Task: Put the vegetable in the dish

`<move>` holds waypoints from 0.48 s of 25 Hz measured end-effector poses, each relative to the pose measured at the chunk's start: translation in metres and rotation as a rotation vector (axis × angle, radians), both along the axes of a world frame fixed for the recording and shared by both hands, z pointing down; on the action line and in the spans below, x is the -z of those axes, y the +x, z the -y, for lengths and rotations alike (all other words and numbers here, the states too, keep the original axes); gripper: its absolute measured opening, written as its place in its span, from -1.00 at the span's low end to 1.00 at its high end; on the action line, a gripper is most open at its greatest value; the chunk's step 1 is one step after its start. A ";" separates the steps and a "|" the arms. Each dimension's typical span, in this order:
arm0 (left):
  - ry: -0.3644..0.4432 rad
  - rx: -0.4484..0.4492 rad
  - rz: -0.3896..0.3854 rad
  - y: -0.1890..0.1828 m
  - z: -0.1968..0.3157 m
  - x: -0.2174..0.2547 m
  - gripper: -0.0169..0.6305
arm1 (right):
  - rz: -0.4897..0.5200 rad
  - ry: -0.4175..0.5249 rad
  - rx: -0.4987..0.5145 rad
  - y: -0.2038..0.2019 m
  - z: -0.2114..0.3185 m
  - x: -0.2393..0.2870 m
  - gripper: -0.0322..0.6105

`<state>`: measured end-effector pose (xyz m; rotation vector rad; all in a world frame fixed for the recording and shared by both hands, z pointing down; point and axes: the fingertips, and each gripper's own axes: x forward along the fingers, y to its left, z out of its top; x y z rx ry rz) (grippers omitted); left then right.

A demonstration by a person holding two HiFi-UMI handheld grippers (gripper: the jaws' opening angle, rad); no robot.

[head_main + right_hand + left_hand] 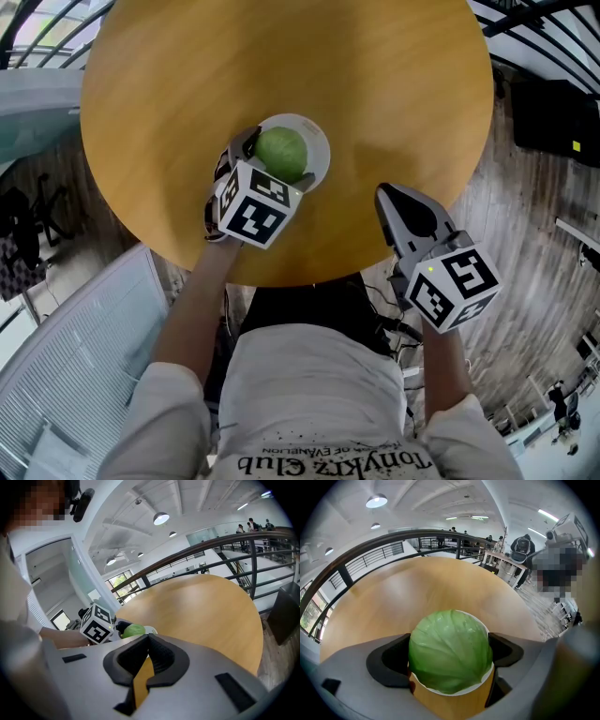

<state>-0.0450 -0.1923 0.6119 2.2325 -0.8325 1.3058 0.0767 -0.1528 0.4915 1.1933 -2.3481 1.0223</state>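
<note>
A round green cabbage (281,152) sits in a small white dish (315,132) near the front edge of the round wooden table (281,56). My left gripper (277,161) reaches in from the near side and is shut on the cabbage. In the left gripper view the cabbage (450,651) fills the gap, both pads press its sides, and the dish rim (459,692) shows beneath it. My right gripper (390,197) hovers at the table's front right edge, apart from the dish, shut and holding nothing. The right gripper view shows the cabbage (133,630) small at left.
The tabletop holds nothing else in view. A dark railing (534,28) curves behind the table. A white slatted panel (75,356) lies at lower left, wooden floor (525,187) at right. The person's torso and forearms fill the bottom.
</note>
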 end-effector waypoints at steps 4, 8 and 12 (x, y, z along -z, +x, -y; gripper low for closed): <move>0.002 -0.016 0.020 0.001 -0.001 -0.005 0.62 | 0.005 -0.003 0.005 -0.001 -0.002 -0.004 -0.85; -0.005 -0.017 0.029 0.001 0.001 -0.012 0.62 | 0.006 -0.006 0.008 -0.003 -0.003 -0.007 -0.85; -0.008 -0.009 0.026 0.001 0.003 -0.013 0.62 | 0.008 -0.009 0.008 -0.003 -0.003 -0.006 -0.85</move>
